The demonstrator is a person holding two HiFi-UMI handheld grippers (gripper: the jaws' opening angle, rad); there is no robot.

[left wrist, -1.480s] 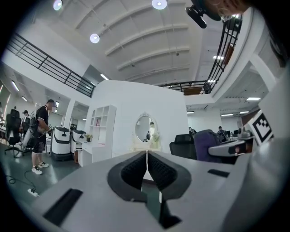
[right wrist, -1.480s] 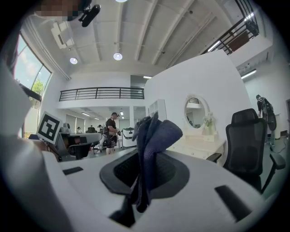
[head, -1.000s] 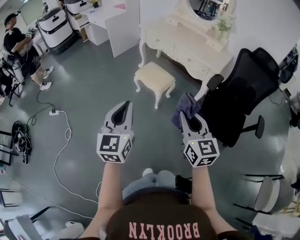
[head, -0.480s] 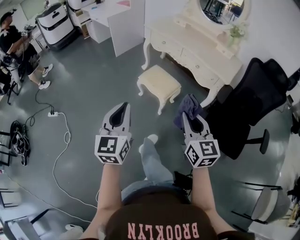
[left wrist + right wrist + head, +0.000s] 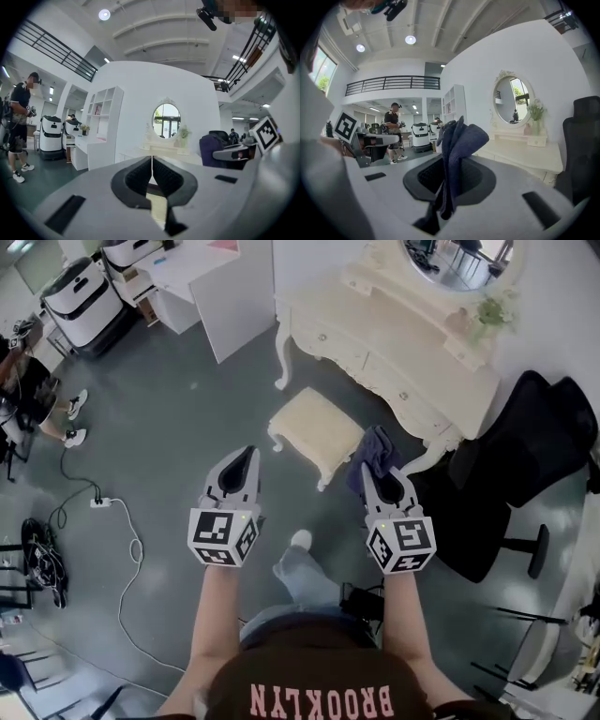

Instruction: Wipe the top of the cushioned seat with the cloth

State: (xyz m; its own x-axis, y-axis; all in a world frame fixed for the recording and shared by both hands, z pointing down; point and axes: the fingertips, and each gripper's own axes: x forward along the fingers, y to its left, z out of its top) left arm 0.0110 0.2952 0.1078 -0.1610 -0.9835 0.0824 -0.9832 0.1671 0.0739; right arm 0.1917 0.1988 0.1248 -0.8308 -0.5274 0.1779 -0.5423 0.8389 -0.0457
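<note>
Far out to the left of the left jaws, a person [image 5: 26,395] stands on the grey floor [image 5: 169,427], with a white cable [image 5: 127,549] trailing nearer in. Left gripper [image 5: 247,454] is held level, jaws fully closed – the ribbed pads [image 5: 140,176] meet on a thin seam with nothing between them. The cushioned seat [image 5: 317,426], a cream stool with a bare top, sits on the floor ahead of both sets of jaws – right of the left tips, left of the right tips, nearer the right ones. Right gripper [image 5: 378,468] is clamped on the cloth [image 5: 375,446]: dark blue fabric pinched between the pads, bunched up and sticking out past the tips, with a tail hanging down through the gap behind them. In the head view the cloth is just beside the seat's near right corner and not on the seat. Beyond the right jaws stands a cream dressing table [image 5: 394,343] with an oval mirror [image 5: 461,257]. To their right is a black office chair [image 5: 511,465].
</note>
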